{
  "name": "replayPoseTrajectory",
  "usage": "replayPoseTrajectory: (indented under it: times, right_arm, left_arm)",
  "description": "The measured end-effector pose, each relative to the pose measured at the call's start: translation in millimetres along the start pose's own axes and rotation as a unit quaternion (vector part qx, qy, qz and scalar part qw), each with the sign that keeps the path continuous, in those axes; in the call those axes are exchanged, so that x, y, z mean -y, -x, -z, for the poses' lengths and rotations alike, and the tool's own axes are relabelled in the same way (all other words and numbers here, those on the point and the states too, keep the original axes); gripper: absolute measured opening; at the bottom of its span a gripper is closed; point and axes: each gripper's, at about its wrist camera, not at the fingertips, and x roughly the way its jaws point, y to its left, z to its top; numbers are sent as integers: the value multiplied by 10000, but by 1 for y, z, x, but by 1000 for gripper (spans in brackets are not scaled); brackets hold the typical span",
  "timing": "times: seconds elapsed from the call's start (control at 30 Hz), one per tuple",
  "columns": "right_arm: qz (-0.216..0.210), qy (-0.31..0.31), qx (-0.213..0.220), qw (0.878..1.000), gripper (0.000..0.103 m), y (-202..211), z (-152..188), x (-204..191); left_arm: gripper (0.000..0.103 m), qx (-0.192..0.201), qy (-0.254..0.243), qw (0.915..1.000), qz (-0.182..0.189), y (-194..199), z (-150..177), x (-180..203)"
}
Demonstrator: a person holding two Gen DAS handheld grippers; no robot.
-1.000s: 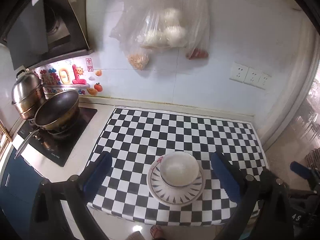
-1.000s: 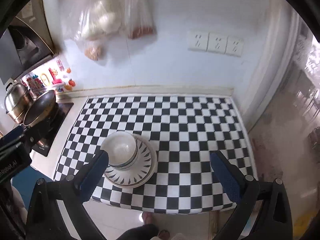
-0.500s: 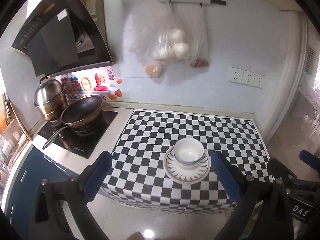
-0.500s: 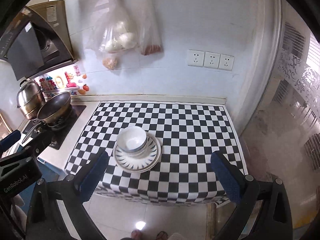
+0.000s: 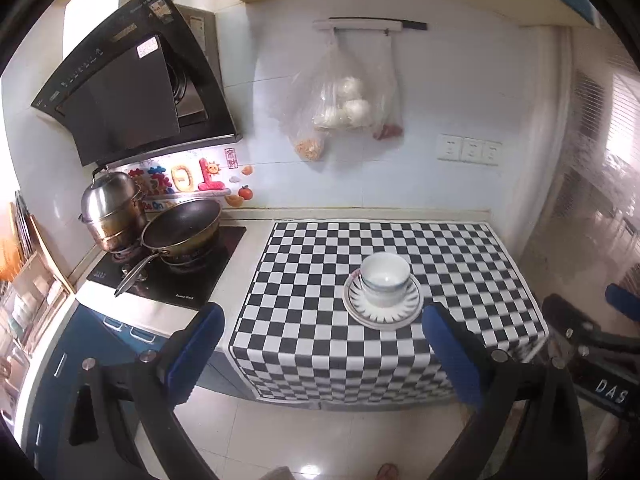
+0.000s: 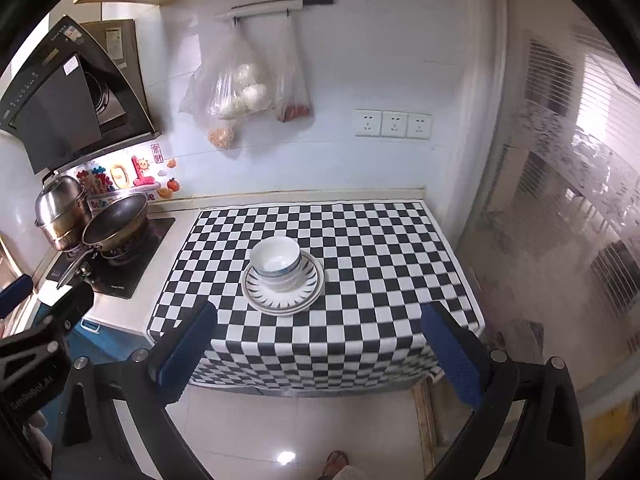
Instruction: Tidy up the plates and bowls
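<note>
White bowls with a blue rim line (image 5: 385, 283) stand stacked on white plates with dark radial marks (image 5: 404, 311), on the checkered cloth (image 5: 320, 264). The stack also shows in the right wrist view, bowls (image 6: 276, 264) on plates (image 6: 308, 292). My left gripper (image 5: 320, 340) is open and empty, held back from the counter over the floor. My right gripper (image 6: 318, 336) is open and empty, also back from the counter's front edge.
A hob (image 5: 168, 268) at the left carries a dark frying pan (image 5: 182, 230) and a steel pot (image 5: 112, 208). A range hood (image 5: 132, 92) hangs above. Plastic bags of food (image 5: 344, 108) hang on the wall. Wall sockets (image 5: 470, 150) are at the right.
Both grippers have drawn back and away from the stacked bowls and plates, so the counter looks smaller and farther. The stack has not moved.
</note>
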Motion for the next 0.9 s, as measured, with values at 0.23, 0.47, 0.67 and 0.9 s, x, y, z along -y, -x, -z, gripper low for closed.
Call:
replayPoseTrajectory:
  times: [0.23,0.47,0.67,0.9]
  right_arm:
    - [288,-122,106,9995,103,65,42,-18]
    - [344,-31,174,9993,103,120,73,-32]
    - [282,109,346,9989,103,155,84,-32]
    - [107,163,503,9985,103,187,89,-23]
  left_arm:
    - [102,0,-226,9997,112,44,34,-19]
    - [102,107,-151,9997,160,93,52,-32]
    - [102,221,-40,9997,114,126,58,-37]
    - [102,228,-10,9997,9,152,69,-31]
